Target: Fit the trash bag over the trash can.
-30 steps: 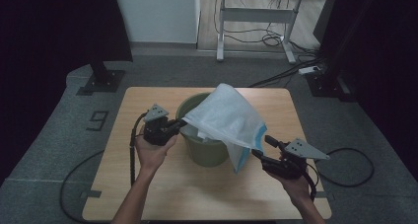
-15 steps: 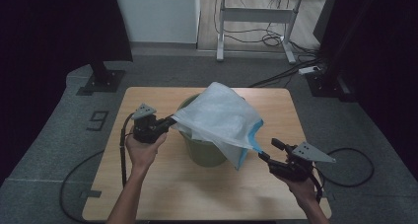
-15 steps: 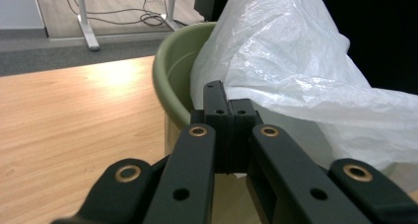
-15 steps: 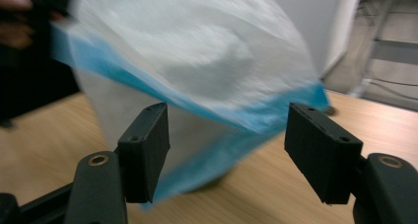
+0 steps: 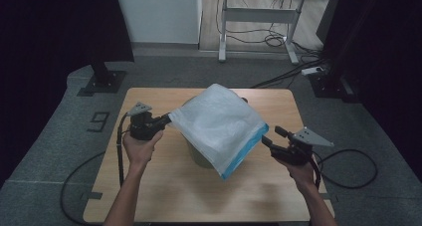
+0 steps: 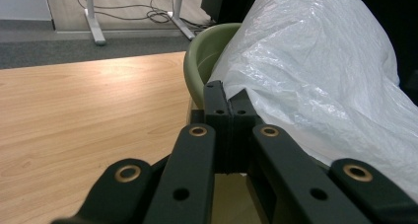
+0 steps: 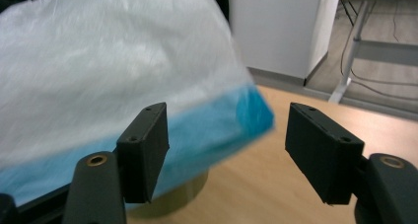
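A white plastic bag (image 5: 219,120) with a blue edge (image 5: 245,155) is stretched flat over a green bin (image 5: 198,155) in the middle of the wooden table (image 5: 159,186). My left gripper (image 5: 165,120) is shut on the bag's left corner. In the left gripper view the jaws (image 6: 227,103) are pressed together beside the bin's rim (image 6: 207,51), with the bag (image 6: 315,71) to their right. My right gripper (image 5: 268,139) is open just right of the blue corner. In the right gripper view the blue edge (image 7: 212,130) lies partly between the open gripper's (image 7: 226,132) fingers, untouched.
A white desk frame (image 5: 259,17) and loose cables (image 5: 288,71) stand on the floor behind the table. A dark stand base (image 5: 102,81) sits at the back left. Each gripper's cable trails off the table sides. Bare tabletop (image 6: 74,110) lies left of the bin.
My left gripper has pulled the bag's corner leftward, and the bag has spread flatter over the bin. The right gripper has risen a little toward the blue edge.
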